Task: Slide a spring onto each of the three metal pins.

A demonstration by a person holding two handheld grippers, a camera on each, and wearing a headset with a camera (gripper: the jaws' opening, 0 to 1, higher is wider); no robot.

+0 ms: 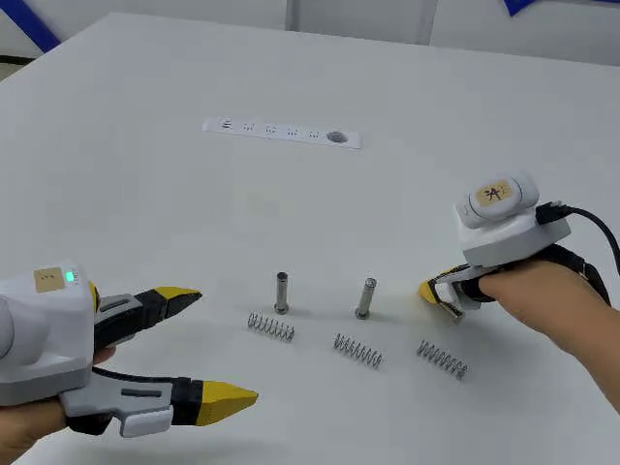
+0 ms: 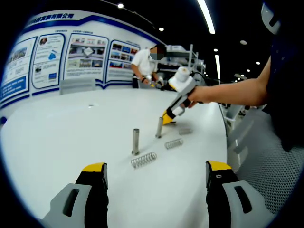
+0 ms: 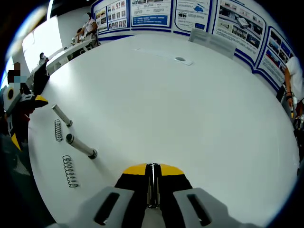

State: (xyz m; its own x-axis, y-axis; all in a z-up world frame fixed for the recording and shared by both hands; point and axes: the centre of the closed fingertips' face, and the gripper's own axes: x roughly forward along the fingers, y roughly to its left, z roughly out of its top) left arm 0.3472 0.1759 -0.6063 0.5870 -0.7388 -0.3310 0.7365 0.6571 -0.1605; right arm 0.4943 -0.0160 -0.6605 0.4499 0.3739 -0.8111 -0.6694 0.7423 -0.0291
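Note:
Two metal pins stand upright on the white table, the left pin (image 1: 282, 291) (image 2: 136, 141) (image 3: 61, 115) and the middle pin (image 1: 366, 297) (image 2: 159, 127) (image 3: 80, 146). Three springs lie flat in front of them: left spring (image 1: 270, 326) (image 2: 143, 159), middle spring (image 1: 357, 351) (image 2: 174, 143), right spring (image 1: 442, 358). My right gripper (image 1: 441, 295) (image 3: 152, 171) is low at the table, right of the middle pin, shut on a thin metal pin (image 3: 152, 187). My left gripper (image 1: 208, 346) (image 2: 156, 167) is open at the near left, holding nothing, pointing at the left spring.
A white power strip (image 1: 281, 132) lies flat farther back on the table (image 1: 145, 194). A cable (image 1: 591, 218) trails from the right gripper. In the left gripper view a person (image 2: 145, 64) stands beyond the table's far edge, before wall posters.

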